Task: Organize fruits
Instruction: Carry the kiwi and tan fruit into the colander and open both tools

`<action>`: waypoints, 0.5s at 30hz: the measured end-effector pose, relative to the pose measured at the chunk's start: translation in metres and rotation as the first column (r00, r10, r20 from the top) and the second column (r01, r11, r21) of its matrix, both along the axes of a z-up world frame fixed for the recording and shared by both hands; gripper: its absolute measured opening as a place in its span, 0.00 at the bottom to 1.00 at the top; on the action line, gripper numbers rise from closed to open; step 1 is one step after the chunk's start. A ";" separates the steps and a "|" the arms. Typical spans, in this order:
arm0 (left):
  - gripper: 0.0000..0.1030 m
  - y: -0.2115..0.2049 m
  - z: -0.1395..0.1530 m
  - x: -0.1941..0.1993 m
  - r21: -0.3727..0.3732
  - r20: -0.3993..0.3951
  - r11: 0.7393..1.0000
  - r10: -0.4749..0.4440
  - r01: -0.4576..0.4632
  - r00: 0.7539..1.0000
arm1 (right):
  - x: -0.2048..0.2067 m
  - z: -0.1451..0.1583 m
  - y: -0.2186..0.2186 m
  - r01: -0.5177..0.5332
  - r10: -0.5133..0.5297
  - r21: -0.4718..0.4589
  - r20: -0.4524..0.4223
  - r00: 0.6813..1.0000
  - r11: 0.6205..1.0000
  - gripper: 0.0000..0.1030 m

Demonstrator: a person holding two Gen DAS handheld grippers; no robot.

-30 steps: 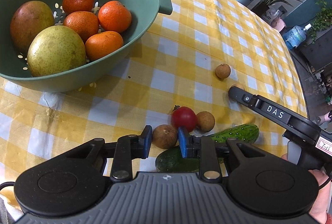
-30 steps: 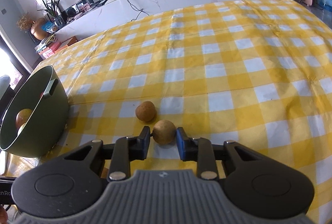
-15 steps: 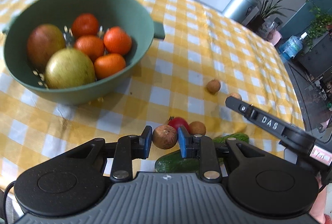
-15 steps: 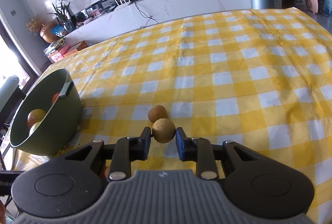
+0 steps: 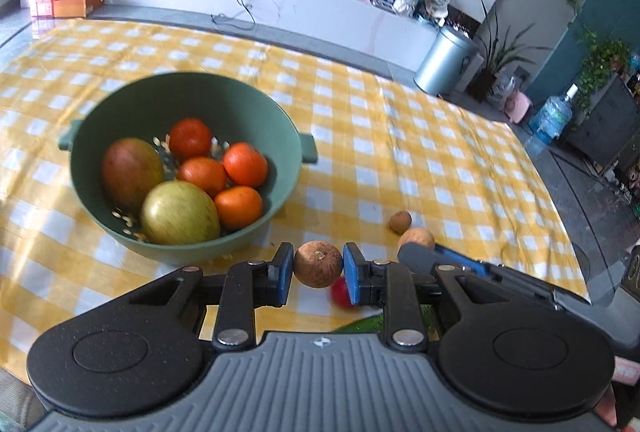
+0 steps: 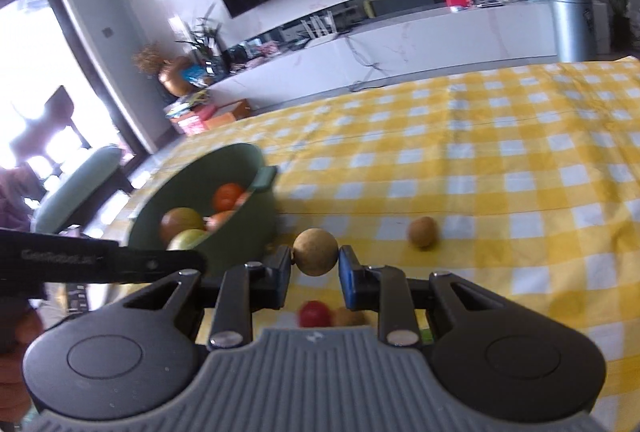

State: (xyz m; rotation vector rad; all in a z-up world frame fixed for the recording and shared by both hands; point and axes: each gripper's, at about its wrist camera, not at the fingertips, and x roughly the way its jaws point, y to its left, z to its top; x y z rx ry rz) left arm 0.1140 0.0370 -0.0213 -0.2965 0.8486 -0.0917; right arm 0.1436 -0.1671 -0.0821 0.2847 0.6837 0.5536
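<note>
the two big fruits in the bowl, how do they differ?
The front fruit is pale yellow-green; the back fruit is reddish brown with a green tinge. The front one looks rounder and lies nearest the camera; the back one is more oval and sits against the bowl's left wall. Both are much larger than the oranges beside them.

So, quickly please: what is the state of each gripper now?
Left gripper: closed on a small brown fruit, lifted off the table.
Right gripper: closed on another small brown fruit, also lifted.
</note>
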 end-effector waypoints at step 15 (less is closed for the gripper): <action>0.29 0.070 0.009 0.023 -0.066 0.011 0.996 0.068 -0.067 0.998 | 0.019 0.042 0.073 -0.180 0.186 -0.087 0.068 0.980 0.980 0.21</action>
